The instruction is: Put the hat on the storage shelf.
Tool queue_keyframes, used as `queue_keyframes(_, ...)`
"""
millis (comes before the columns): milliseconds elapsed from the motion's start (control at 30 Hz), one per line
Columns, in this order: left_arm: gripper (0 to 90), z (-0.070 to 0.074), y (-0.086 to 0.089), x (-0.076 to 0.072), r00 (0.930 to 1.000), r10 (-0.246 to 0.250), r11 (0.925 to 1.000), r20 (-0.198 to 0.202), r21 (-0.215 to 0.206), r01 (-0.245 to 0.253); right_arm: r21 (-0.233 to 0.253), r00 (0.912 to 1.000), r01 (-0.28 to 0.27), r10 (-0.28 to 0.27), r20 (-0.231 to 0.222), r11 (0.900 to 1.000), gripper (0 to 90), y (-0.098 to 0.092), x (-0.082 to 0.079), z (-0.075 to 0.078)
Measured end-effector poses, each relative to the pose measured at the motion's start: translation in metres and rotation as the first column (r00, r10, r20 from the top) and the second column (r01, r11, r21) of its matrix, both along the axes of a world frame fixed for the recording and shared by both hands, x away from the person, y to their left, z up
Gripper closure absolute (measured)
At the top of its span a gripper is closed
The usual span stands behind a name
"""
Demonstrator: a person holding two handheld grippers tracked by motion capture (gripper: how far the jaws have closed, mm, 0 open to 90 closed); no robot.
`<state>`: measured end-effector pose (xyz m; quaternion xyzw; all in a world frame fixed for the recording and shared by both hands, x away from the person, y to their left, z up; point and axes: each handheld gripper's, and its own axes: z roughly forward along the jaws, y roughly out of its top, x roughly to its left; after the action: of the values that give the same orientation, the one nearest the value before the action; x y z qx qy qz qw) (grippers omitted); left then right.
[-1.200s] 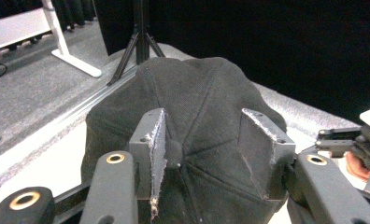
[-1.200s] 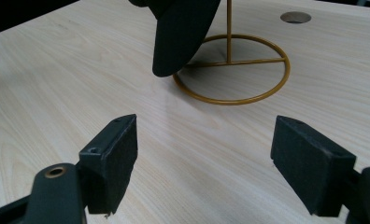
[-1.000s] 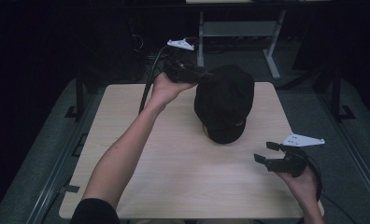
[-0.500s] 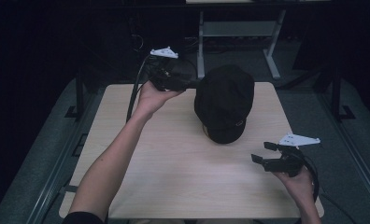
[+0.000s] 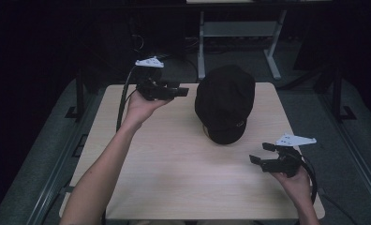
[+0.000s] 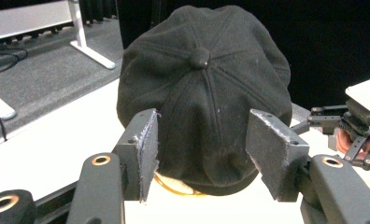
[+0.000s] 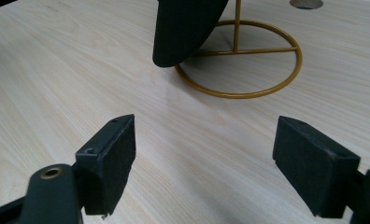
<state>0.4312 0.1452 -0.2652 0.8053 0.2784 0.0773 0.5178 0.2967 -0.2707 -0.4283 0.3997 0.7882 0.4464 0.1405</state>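
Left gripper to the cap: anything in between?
Nothing visible. The left gripper hangs open beside the black cap on its gold wire stand, with only bare table between. The right gripper is off to the side.

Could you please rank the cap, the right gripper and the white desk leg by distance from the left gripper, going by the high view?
1. Cap: just to the right of the left gripper, on the table.
2. White desk leg: beyond the table's far edge, on the floor.
3. Right gripper: near the table's front right corner.
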Motion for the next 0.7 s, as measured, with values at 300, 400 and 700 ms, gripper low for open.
queue_keyframes(300, 42.0, -0.011, 0.012, -0.007, 0.9999, 0.011, 0.9997, -0.011, -0.022, -0.011, -0.005, 1.0000, 0.009, -0.009, 0.002, 1.000, 20.9, 0.000, 0.000, 0.000)
queue_keyframes(400, 41.0, -0.017, 0.014, -0.011, 0.9998, 0.012, 0.9998, -0.016, -0.016, -0.012, -0.006, 0.9999, 0.014, -0.014, 0.003, 1.000, 20.8, -0.001, 0.000, 0.000)
queue_keyframes(700, 38.6, -0.029, 0.024, -0.023, 0.9994, 0.025, 0.9996, -0.024, -0.016, -0.025, -0.009, 0.9998, 0.018, -0.018, -0.002, 1.000, 20.8, 0.000, 0.001, 0.000)
